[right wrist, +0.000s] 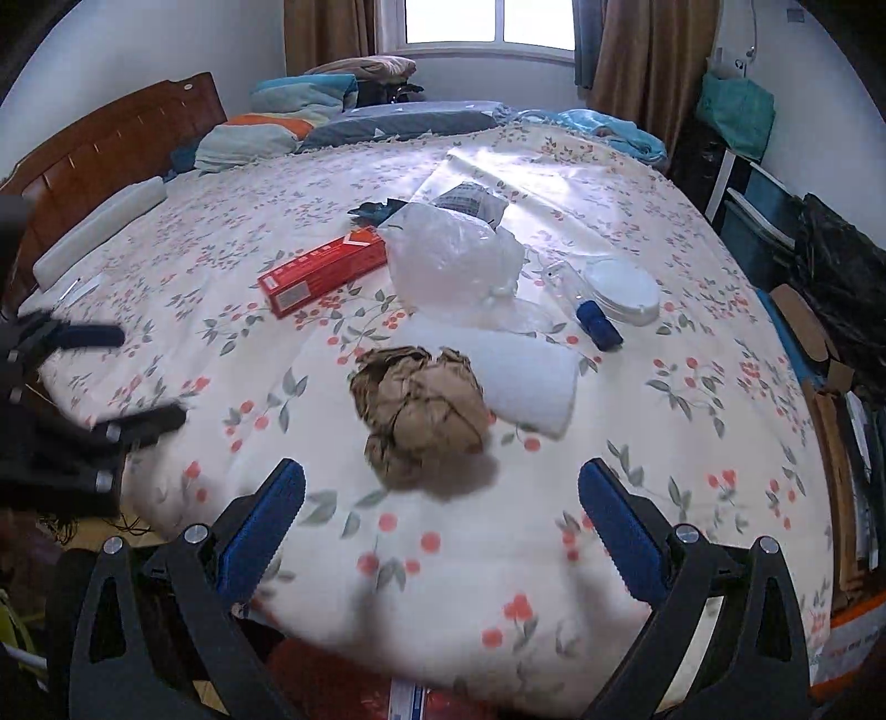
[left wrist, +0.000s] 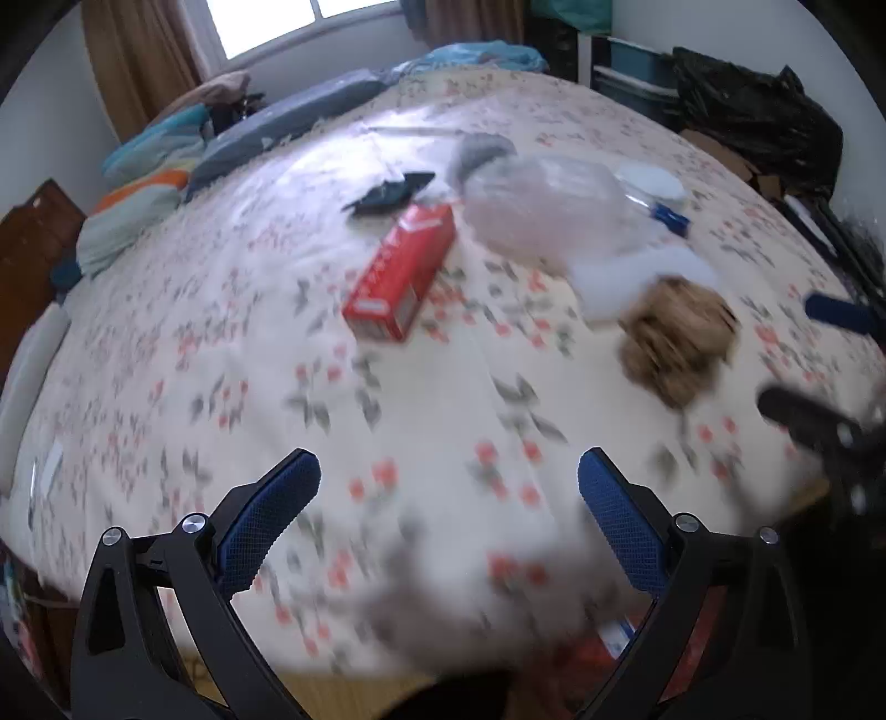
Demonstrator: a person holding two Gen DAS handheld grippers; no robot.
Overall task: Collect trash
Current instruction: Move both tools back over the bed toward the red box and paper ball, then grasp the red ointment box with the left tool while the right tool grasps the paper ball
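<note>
Trash lies on a floral bedspread. A crumpled brown paper ball sits just ahead of my open right gripper; it also shows in the left wrist view. A red carton, a clear plastic bag, a white foam piece, a blue cap bottle, a white round lid and a dark wrapper lie beyond. My left gripper is open and empty above the bed's near edge.
Pillows and a wooden headboard lie at the bed's left. A black bag, cardboard and storage bins stand right of the bed. A window with curtains is behind.
</note>
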